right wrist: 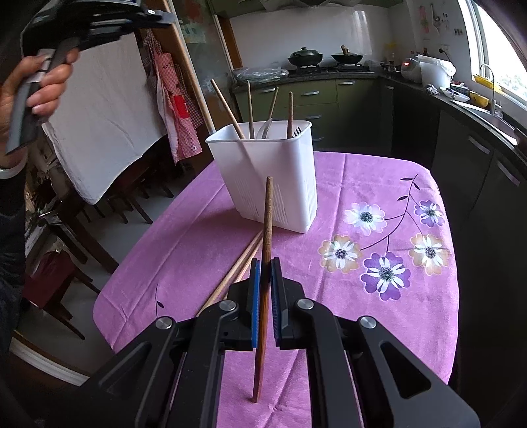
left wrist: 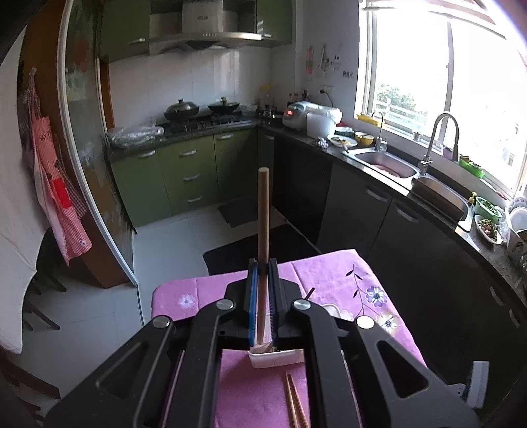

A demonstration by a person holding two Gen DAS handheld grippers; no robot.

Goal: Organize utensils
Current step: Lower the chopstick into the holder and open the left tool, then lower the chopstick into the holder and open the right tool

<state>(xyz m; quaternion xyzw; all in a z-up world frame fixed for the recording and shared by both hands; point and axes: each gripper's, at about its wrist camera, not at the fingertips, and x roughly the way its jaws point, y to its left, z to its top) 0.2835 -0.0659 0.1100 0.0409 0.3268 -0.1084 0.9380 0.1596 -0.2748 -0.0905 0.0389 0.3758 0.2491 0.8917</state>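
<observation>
My left gripper (left wrist: 263,268) is shut on a wooden-handled utensil (left wrist: 263,230) that points up, held above the white utensil holder (left wrist: 276,359), whose rim shows below the jaws. My right gripper (right wrist: 265,266) is shut on a dark wooden chopstick (right wrist: 267,217), held low over the purple tablecloth (right wrist: 184,250). The white utensil holder (right wrist: 273,177) stands on the table ahead of the right gripper, with several wooden handles and a pale spoon in it. Two light chopsticks (right wrist: 240,263) lie on the cloth in front of the holder; they also show in the left wrist view (left wrist: 294,405). The left gripper (right wrist: 85,29) shows top left in a hand.
The table has a purple flowered cloth (left wrist: 329,273) and ends near dark kitchen cabinets (right wrist: 487,184) on the right. Wooden chairs (right wrist: 82,217) and a white cloth (right wrist: 102,131) are at the left. A stove with woks (left wrist: 201,110) and a sink (left wrist: 388,161) lie beyond.
</observation>
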